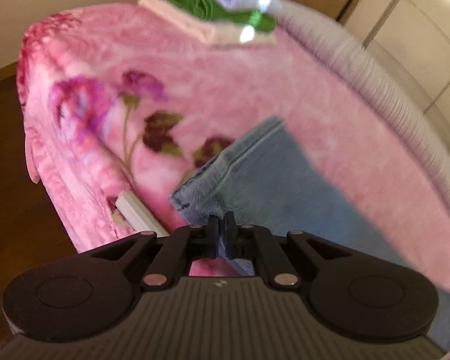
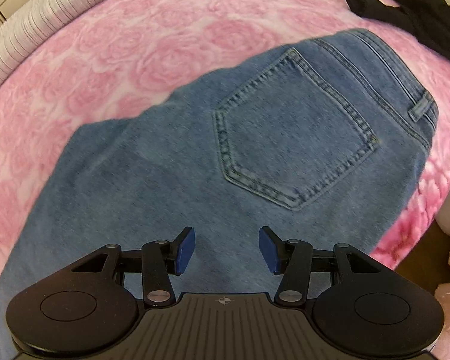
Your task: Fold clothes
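Pink floral blanket [image 2: 153, 60] covers the bed; blue jeans [image 2: 255, 138] lie flat on it, back pocket [image 2: 291, 138] facing up. Left gripper [image 1: 222, 225]: fingers pressed together, pinching the jeans' hem end, denim visible between the pads. Right gripper [image 2: 226, 249]: fingers spread wide, over the jeans below the pocket, nothing between them. Folded stack of clothes [image 1: 207, 6] at the blanket's far corner, blurred. Black garment [image 2: 417, 9] lies beyond the waistband

The left wrist camera is looking along the bed [image 1: 225, 69] toward stacked clothes [image 1: 207, 9] at upper centre. The right wrist camera is facing close down on jeans [image 2: 171, 162]. Both are sharing jeans and bed.
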